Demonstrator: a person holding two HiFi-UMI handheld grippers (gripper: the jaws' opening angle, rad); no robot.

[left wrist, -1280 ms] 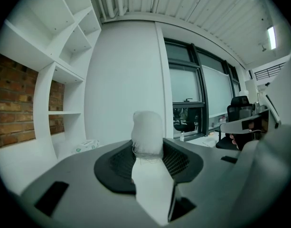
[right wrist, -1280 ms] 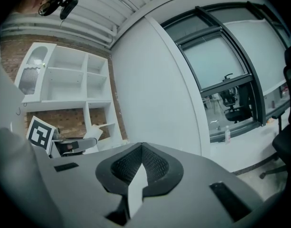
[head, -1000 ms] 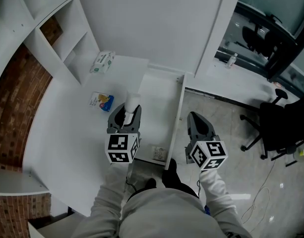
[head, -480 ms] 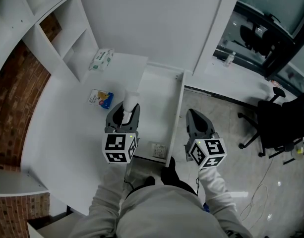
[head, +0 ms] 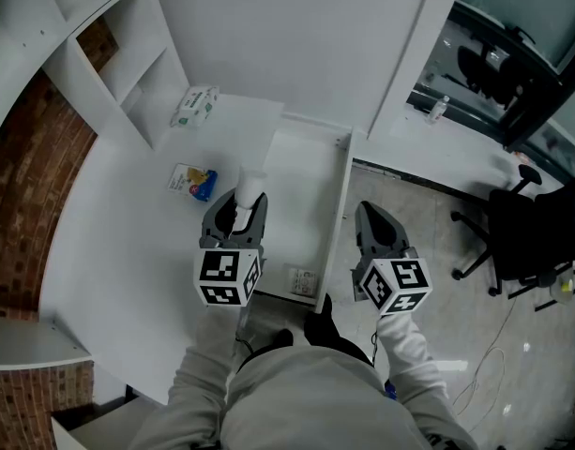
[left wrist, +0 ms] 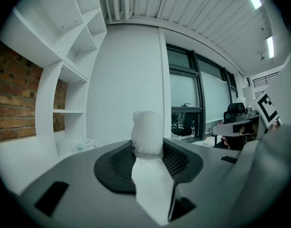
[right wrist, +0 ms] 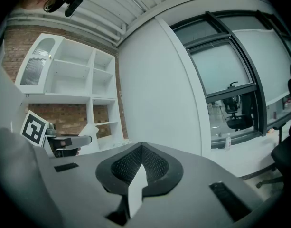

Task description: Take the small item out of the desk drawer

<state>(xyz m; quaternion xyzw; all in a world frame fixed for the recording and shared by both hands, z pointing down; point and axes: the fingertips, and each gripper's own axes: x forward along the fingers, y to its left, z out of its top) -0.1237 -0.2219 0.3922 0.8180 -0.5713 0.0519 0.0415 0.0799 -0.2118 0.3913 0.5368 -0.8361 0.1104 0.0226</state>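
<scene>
Person standing at the desk, pale grey sleeves [head: 204, 373] at the near edge of the head view, one gripper per hand, both pointing roughly level and away from the body. Left gripper [head: 242, 204] clamped on the small white gauze-wrapped wad [head: 251, 186]. The left gripper view shows both black meshed pads [left wrist: 176, 159] pressing its lower part, with the rounded top [left wrist: 147, 127] standing clear above the jaws. The wad is out of the drawer, held up over the line where the flat white desk top [head: 128, 251] meets the long white open drawer [head: 301, 181]. Right gripper [head: 367, 214] is clenched on nothing: in its own view the pads meet at the tip [right wrist: 141, 148]. It sits to the right of the drawer's side wall, over the glossy grey floor [head: 428, 251]. Near end of the drawer: a small pale square object [head: 301, 280], too small to identify. Further along the desk, a blue-and-yellow flat packet [head: 192, 183], then a white-and-green soft pack [head: 195, 107] by the wall. Left of those, a white open shelf unit [head: 118, 73] against a red brick wall [head: 24, 186]. Far right: a black wheeled office chair [head: 526, 237] and a small clear bottle [head: 440, 112] on the white sill below the window.
</scene>
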